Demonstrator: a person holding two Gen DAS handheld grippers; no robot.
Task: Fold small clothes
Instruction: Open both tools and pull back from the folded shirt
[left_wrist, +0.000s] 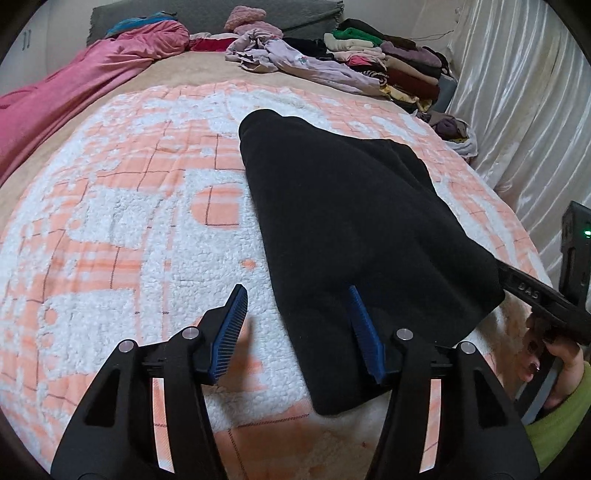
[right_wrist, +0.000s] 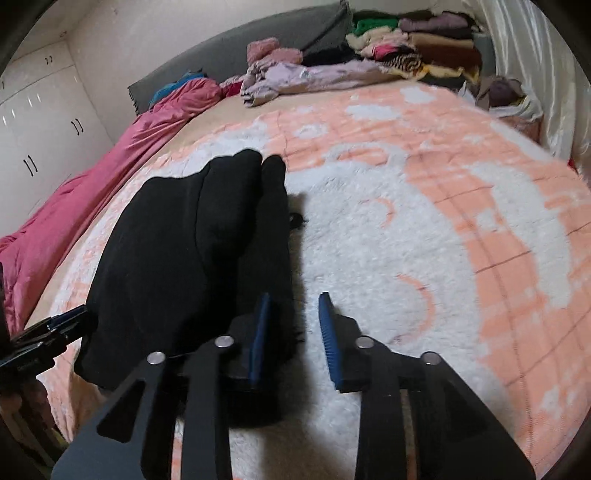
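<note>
A black garment lies folded lengthwise on the peach-and-white fleece blanket. My left gripper is open at its near end; the right finger rests over the cloth, the left finger over bare blanket. In the right wrist view the same black garment lies to the left. My right gripper is open beside its right edge, the left finger against the cloth, nothing held. The right gripper also shows at the garment's right corner in the left wrist view.
A pink quilt runs along the bed's left side. A lilac garment and a stack of folded clothes sit at the far right. A satin curtain hangs on the right. White cupboards stand left.
</note>
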